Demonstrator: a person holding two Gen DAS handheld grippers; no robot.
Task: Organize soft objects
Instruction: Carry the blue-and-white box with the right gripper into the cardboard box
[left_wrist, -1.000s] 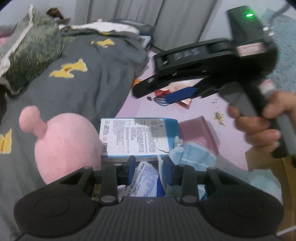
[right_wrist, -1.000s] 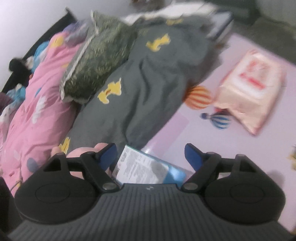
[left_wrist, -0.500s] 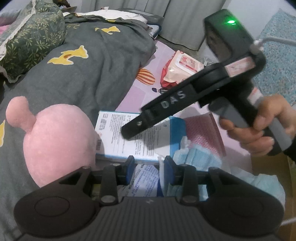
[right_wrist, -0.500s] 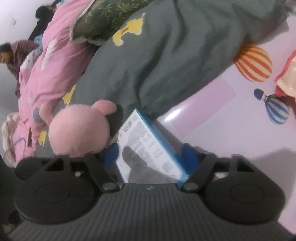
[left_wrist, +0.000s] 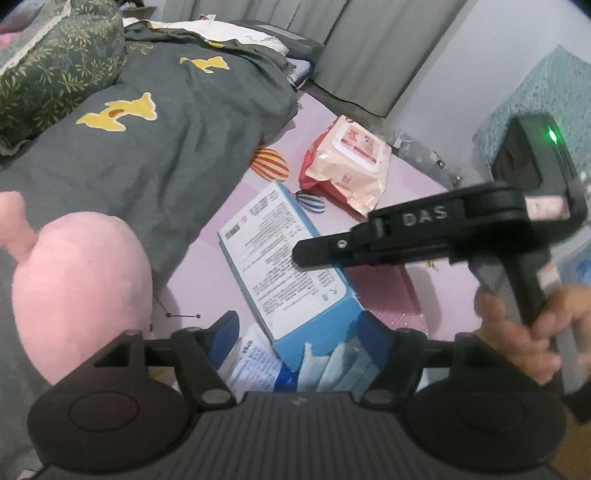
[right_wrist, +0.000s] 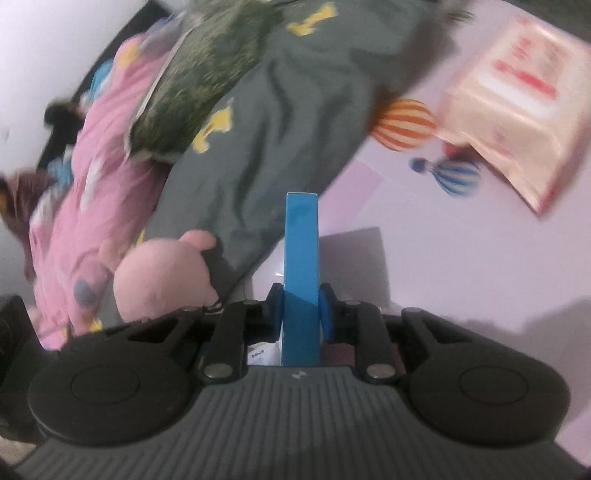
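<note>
- Grey quilt with yellow animal shapes (left_wrist: 177, 147) fills the far left of the scene, draped down onto a lilac mat printed with striped balloons (left_wrist: 207, 273).
- Dark green leaf-patterned pillow (left_wrist: 55, 70) lies on the quilt at the far left edge.
- Round pink plush toy (left_wrist: 81, 291) sits at the near left, against the quilt's lower edge.
- Flat blue box with a white printed face (left_wrist: 284, 266) lies tilted across the mat, its near end by light blue face masks (left_wrist: 340, 365) and a printed paper sheet.
- Pink-and-white soft wipes pack (left_wrist: 347, 162) rests on the mat beyond the box, well apart from the plush toy.
- Right gripper (right_wrist: 301, 314) is clamped on the narrow blue edge of the box; in the left wrist view its black body reaches in from the right over the box, held by a hand (left_wrist: 532, 332).
- Left gripper (left_wrist: 299, 332) stands wide apart, holding nothing, hovering just above the masks and the box's near end.
</note>
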